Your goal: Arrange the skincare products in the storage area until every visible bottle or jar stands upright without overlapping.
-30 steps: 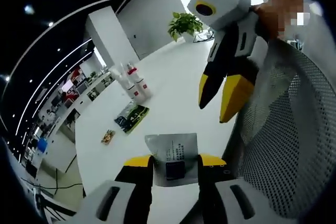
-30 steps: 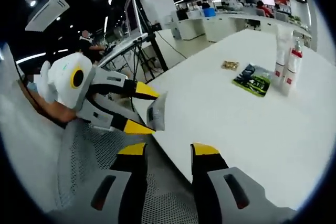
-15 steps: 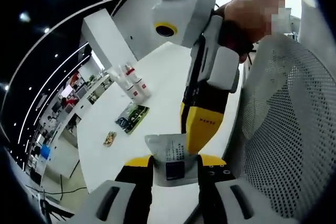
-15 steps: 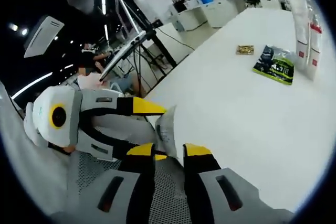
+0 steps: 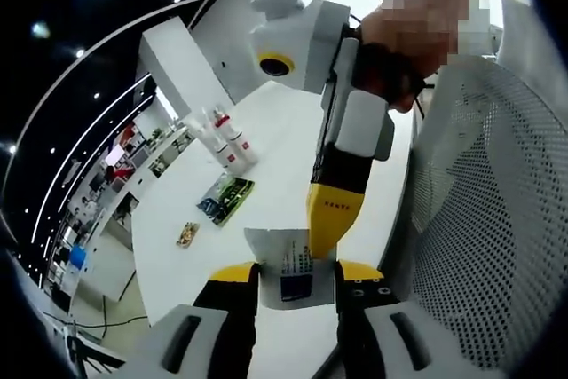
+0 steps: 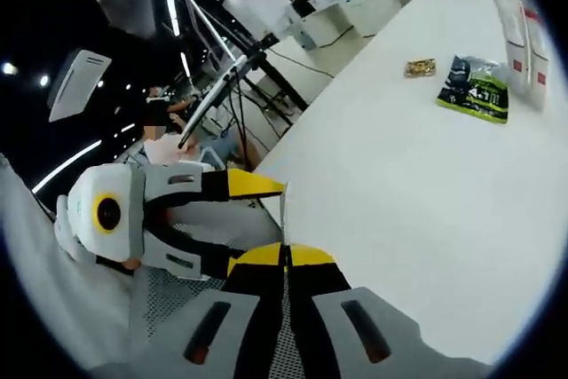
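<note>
While the left gripper (image 5: pixel 291 274) holds a grey sachet (image 5: pixel 286 256) clamped between its jaws at the edge of a white table (image 5: pixel 284 153), the right gripper (image 6: pixel 285 257) pinches the same sachet with jaws closed on it, two bottles (image 5: pixel 224 138) standing upright far across the table.

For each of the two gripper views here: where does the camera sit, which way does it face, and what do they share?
Left gripper view: rides the left gripper, facing along the white table; its jaws hold a flat silver sachet, a hand brings in the right gripper.
Right gripper view: rides the right gripper, jaws together on the sachet's edge, left gripper alongside.
Shared: sachet, green packet, white bottles.
</note>
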`<state>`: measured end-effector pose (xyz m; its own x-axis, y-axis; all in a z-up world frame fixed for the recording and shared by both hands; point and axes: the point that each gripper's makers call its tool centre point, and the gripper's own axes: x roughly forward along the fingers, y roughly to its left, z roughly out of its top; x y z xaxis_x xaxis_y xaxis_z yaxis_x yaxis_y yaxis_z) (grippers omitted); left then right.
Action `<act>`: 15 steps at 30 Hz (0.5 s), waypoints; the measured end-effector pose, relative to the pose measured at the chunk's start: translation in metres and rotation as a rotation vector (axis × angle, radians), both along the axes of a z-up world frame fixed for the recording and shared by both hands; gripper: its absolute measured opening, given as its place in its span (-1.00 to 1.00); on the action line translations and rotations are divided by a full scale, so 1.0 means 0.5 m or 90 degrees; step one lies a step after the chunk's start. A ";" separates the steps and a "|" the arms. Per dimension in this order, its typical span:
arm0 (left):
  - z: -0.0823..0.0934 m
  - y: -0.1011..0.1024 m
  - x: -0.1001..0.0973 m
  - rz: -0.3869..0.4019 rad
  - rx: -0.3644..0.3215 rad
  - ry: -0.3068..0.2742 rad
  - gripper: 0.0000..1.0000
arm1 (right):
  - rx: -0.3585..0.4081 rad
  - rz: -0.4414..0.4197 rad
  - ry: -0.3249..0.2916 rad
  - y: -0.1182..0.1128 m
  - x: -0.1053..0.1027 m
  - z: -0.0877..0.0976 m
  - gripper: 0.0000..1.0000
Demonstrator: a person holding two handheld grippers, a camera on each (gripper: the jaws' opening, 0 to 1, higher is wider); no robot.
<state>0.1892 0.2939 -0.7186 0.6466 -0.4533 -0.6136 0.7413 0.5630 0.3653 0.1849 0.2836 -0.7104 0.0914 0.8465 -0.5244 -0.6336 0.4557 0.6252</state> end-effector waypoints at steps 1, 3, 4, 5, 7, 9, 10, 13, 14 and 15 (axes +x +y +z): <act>0.000 0.000 0.001 0.001 0.000 -0.001 -0.26 | 0.001 -0.004 0.004 -0.002 0.000 0.000 -1.00; -0.004 0.007 0.003 0.020 -0.002 0.011 -0.28 | 0.011 -0.025 0.009 -0.008 0.009 0.004 -1.00; -0.006 0.012 0.006 0.029 0.001 0.015 -0.30 | 0.028 -0.044 0.018 -0.010 0.017 0.011 -1.00; -0.006 0.015 0.008 0.037 -0.001 0.017 -0.31 | 0.035 -0.057 0.028 -0.013 0.022 0.014 -1.00; -0.004 0.014 0.010 0.045 -0.011 0.019 -0.29 | 0.046 -0.072 0.037 -0.023 0.032 0.017 -1.00; -0.004 0.011 0.010 0.052 -0.025 0.026 -0.25 | 0.061 -0.089 0.047 -0.029 0.043 0.021 -1.00; -0.006 0.011 0.009 0.055 -0.030 0.031 -0.25 | 0.072 -0.098 0.060 -0.030 0.045 0.024 -1.00; -0.013 0.012 0.008 0.058 -0.026 0.044 -0.25 | 0.089 -0.130 0.070 -0.040 0.063 0.026 -1.00; -0.016 0.013 0.007 0.060 -0.022 0.047 -0.25 | 0.097 -0.142 0.080 -0.043 0.069 0.025 -1.00; -0.019 0.015 0.006 0.062 -0.019 0.052 -0.26 | 0.100 -0.150 0.082 -0.046 0.076 0.023 -1.00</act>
<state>0.1924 0.3015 -0.7280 0.6373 -0.4093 -0.6530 0.7087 0.6440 0.2881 0.2231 0.2608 -0.6988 0.2361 0.8814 -0.4091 -0.4325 0.4723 0.7680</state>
